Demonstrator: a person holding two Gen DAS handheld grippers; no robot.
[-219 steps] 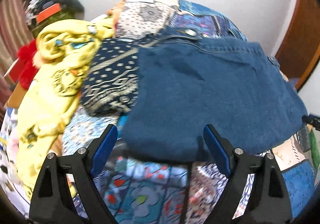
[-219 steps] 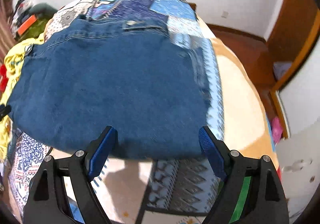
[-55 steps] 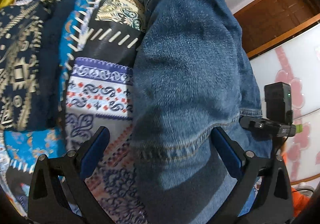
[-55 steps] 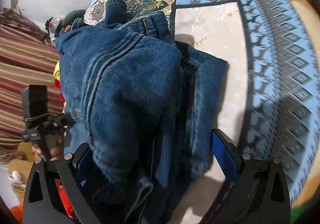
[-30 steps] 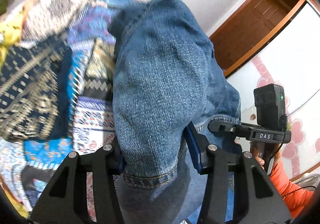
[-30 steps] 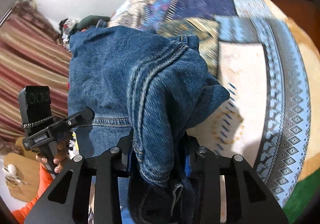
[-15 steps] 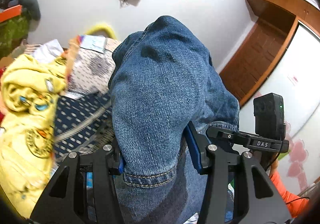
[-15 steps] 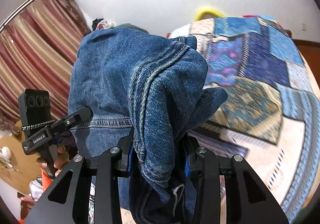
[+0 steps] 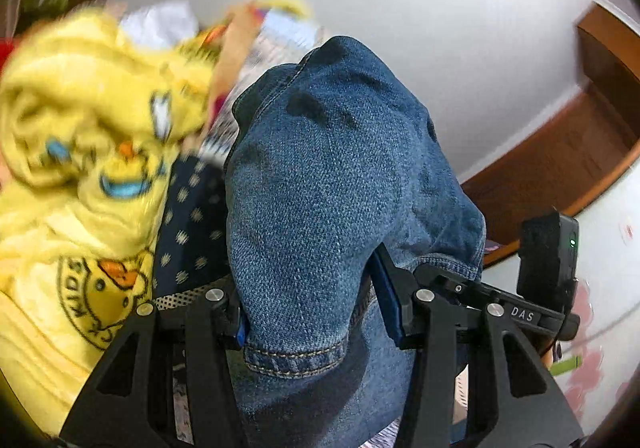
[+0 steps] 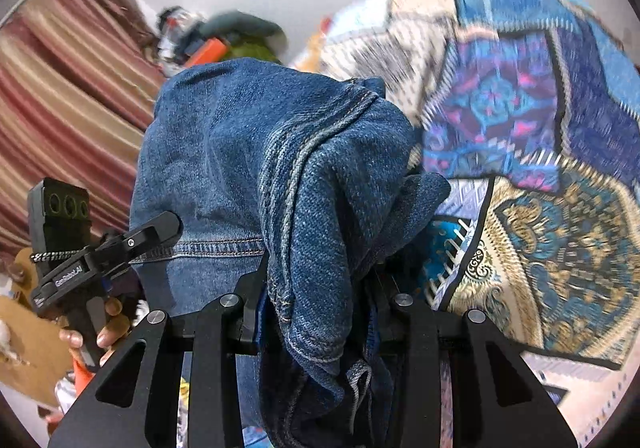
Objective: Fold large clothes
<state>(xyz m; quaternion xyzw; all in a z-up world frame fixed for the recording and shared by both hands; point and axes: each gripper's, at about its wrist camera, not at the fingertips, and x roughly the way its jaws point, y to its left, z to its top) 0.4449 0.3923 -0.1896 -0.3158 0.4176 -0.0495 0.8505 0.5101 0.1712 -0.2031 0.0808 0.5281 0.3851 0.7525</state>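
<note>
The folded blue jeans (image 9: 332,184) are held up in the air between both grippers. My left gripper (image 9: 312,308) is shut on one end of the bundle, near a stitched hem. My right gripper (image 10: 320,292) is shut on the other end of the jeans (image 10: 288,176), by a seam. Each gripper shows at the edge of the other's view: the right one in the left wrist view (image 9: 532,300), the left one in the right wrist view (image 10: 96,260). The jeans hide both sets of fingertips.
A yellow kids' garment (image 9: 80,184) and a dark dotted cloth (image 9: 192,224) lie to the left on the bed. The patchwork bedspread (image 10: 540,168) spreads to the right. A striped curtain (image 10: 64,88) hangs at the left, a wooden door frame (image 9: 560,168) at the right.
Both grippers, still shut on the jeans, have swung the bundle toward the pile of clothes at the left. The yellow garment now looms closer in the left wrist view.
</note>
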